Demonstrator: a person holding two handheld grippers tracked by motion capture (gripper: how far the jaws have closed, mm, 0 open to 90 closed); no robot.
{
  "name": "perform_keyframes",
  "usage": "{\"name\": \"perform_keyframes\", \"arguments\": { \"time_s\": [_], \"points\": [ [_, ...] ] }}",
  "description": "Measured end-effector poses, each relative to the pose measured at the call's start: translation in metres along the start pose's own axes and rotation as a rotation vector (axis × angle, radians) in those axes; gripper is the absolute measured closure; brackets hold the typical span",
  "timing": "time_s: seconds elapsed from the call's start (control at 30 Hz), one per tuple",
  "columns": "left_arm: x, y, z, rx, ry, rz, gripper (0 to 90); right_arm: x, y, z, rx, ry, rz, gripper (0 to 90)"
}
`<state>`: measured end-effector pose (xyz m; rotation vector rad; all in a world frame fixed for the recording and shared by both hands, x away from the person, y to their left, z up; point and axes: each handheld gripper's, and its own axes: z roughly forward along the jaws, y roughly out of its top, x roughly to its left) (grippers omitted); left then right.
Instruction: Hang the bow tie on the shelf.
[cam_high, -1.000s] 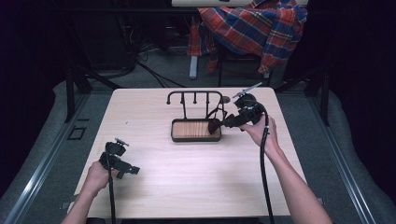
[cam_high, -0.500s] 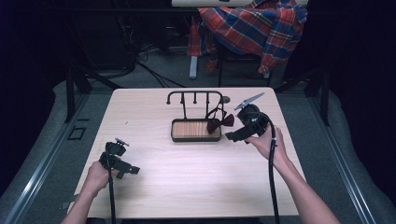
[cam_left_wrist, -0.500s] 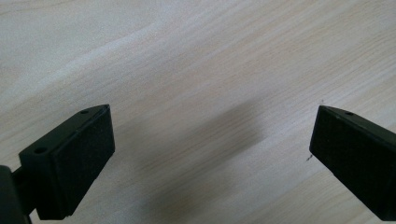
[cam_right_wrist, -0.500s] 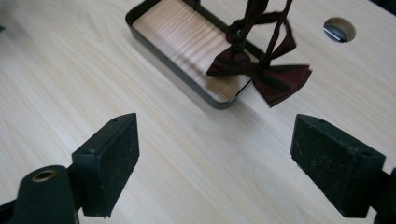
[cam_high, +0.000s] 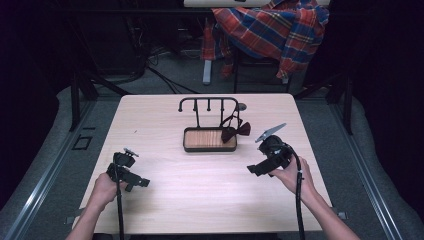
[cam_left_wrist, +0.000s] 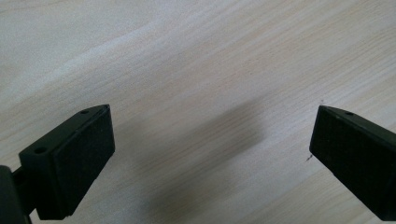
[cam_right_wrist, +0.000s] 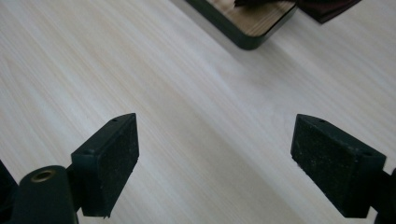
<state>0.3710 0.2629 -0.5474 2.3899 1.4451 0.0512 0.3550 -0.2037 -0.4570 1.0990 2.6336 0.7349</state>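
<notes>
A black rack (cam_high: 208, 104) with several hooks stands on a wood-lined tray (cam_high: 209, 139) at the table's middle. A dark red bow tie (cam_high: 236, 131) hangs by its strap from the rack's right end, beside the tray's right edge. My right gripper (cam_high: 255, 170) is nearer the person and right of the tray, open, with bare wood between its jaws (cam_right_wrist: 215, 158). The tray's corner (cam_right_wrist: 247, 37) and a bit of the bow tie (cam_right_wrist: 327, 9) lie beyond them. My left gripper (cam_high: 142, 182) rests low at the near left, open over bare table (cam_left_wrist: 210, 158).
A pale wooden table (cam_high: 165, 200) carries everything. Behind its far edge a plaid shirt (cam_high: 275, 30) drapes over a chair. Black cables (cam_high: 299, 200) trail from both grippers toward the person. Dark floor and metal rails border both sides.
My right gripper has drawn back from the bow tie at the rack toward the near right of the table and sunk lower. The bow tie stays at the rack. My left gripper kept still.
</notes>
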Motion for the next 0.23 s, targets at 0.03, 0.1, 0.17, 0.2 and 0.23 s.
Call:
{"name": "perform_keyframes", "arguments": {
  "time_s": [0.03,0.1,0.17,0.2,0.23],
  "points": [
    [-0.0003,0.0002,0.0001,0.002,0.000,0.000,0.1,0.0006,-0.0033,0.0018,0.007,0.007,0.000,14.9],
    [-0.0008,0.0003,-0.0002,0.002,-0.001,0.003,0.1,0.0010,-0.0082,0.0051,0.026,0.020,-0.005,15.0],
    [-0.0009,0.0003,0.0000,0.001,0.000,0.002,0.1,0.0006,-0.0109,0.0084,0.031,0.022,-0.001,15.1],
    [-0.0008,0.0003,0.0002,0.003,-0.001,0.001,0.1,-0.0004,-0.0112,0.0097,0.033,0.027,-0.001,15.3],
    [-0.0007,0.0003,0.0004,0.004,0.000,0.002,0.1,-0.0013,-0.0112,0.0107,0.034,0.025,0.004,15.7]
  ]
}}
